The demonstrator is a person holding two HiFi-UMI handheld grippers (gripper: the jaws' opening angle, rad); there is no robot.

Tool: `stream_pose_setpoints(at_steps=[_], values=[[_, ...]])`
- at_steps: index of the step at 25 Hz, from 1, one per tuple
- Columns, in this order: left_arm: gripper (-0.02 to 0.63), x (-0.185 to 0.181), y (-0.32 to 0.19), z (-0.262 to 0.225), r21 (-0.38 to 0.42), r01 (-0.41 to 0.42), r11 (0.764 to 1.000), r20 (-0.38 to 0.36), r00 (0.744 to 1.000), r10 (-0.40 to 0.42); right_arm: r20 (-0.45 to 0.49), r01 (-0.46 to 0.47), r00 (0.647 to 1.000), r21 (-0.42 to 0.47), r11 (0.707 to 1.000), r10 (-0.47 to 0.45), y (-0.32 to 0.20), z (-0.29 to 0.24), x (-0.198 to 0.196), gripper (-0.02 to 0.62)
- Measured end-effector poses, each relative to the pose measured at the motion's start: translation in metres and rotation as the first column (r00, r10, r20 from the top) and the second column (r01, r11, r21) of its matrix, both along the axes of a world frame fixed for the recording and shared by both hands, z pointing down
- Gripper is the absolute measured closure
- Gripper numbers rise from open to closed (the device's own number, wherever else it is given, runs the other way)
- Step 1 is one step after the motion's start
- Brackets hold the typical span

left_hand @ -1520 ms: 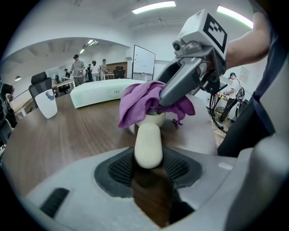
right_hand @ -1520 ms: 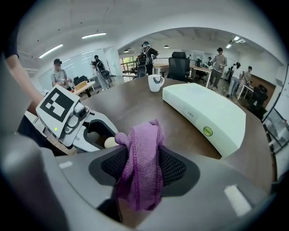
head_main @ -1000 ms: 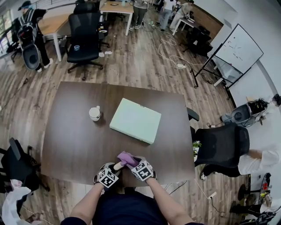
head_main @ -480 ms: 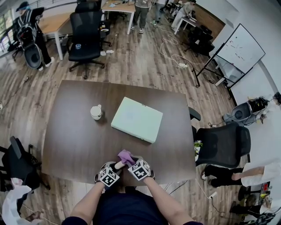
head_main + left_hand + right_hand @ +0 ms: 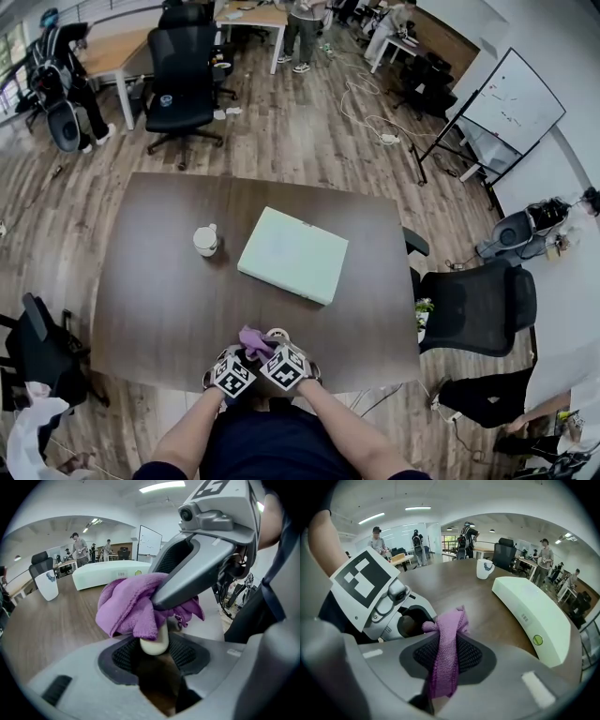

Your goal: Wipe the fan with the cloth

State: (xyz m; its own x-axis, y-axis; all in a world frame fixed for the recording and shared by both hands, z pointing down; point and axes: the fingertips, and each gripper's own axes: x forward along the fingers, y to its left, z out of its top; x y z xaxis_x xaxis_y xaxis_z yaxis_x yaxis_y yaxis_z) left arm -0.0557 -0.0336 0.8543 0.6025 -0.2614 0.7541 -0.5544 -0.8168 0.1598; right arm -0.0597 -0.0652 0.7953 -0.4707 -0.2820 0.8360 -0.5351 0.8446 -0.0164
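Note:
The small fan has a cream handle that stands between my left gripper's jaws, which are shut on it. In the head view its pale round head peeks out beside the cloth. The purple cloth is bunched over the fan's top. My right gripper is right beside the left one at the table's near edge. Its jaws are closing, and a strip of the cloth is pinched between the pads. The cloth hides most of the fan.
A pale green flat box lies mid-table, with a white mug to its left. Black office chairs stand at the right and left of the brown table. People stand at desks far behind.
My right gripper has slid left against the left gripper and closed on the cloth. The cloth moved left with it, over the fan. The left gripper has kept still.

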Motion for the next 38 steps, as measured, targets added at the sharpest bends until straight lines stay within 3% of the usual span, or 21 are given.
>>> stream_pose_setpoints(at_steps=[9, 18, 31, 38], values=[[0.417, 0.002, -0.003, 0.001, 0.013, -0.004, 1.000, -0.002, 1.000, 0.004, 0.002, 0.128, 0.992, -0.053, 0.990, -0.128, 0.021, 0.008, -0.013, 0.506], [0.417, 0.002, -0.002, 0.002, 0.004, -0.006, 1.000, -0.002, 1.000, 0.006, -0.007, 0.130, 0.991, -0.075, 0.989, -0.131, 0.033, 0.011, -0.001, 0.508], [0.417, 0.002, -0.004, 0.002, 0.008, -0.011, 1.000, -0.001, 1.000, 0.011, -0.035, -0.010, 0.999, -0.121, 0.993, 0.006, 0.042, 0.025, 0.047, 0.509], [0.417, 0.001, -0.003, 0.002, 0.004, -0.014, 1.000, -0.004, 1.000, 0.014, -0.069, -0.203, 0.979, -0.159, 0.966, 0.194, 0.035, 0.035, 0.096, 0.509]])
